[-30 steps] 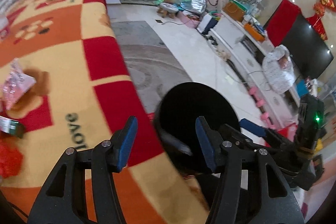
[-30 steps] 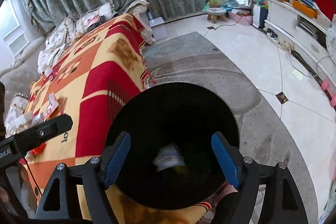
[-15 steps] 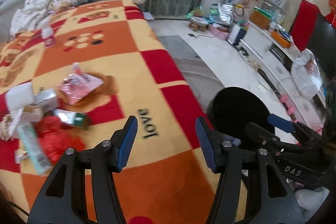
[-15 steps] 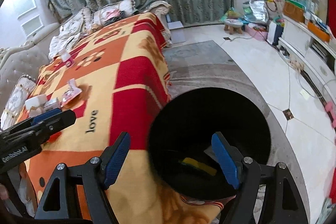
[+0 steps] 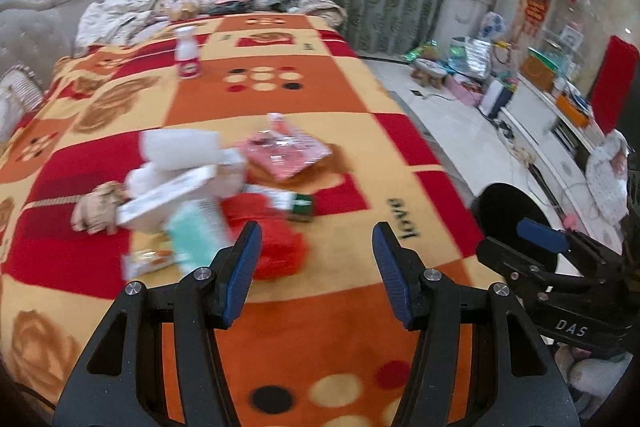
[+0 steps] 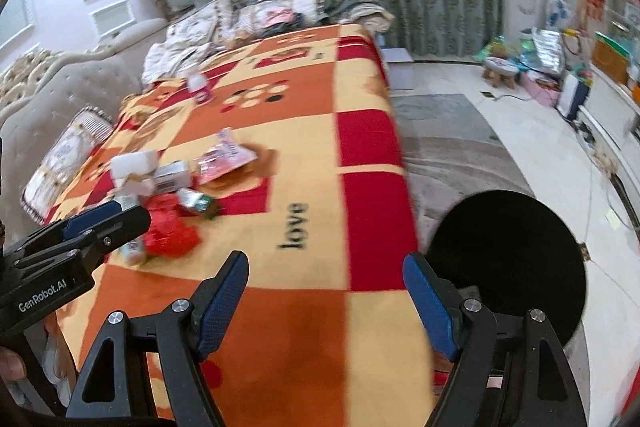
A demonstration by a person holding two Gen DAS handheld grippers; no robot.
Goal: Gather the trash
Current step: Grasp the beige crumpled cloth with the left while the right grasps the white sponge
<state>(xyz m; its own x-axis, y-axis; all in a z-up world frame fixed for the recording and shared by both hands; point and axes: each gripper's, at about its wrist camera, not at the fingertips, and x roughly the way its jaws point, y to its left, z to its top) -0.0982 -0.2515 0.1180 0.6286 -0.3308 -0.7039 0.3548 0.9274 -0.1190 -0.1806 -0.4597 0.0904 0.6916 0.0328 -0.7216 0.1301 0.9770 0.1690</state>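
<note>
Views have swung from bin back to blanket-covered worktop: next pickup likely. Bin at 3 o'clock on floor, interior dark, contents unreadable. Trash pile at 10 o'clock on worktop. Left fingers apart, empty. Right fingers wide, empty.

Red-orange checked blanket, black bin
</note>
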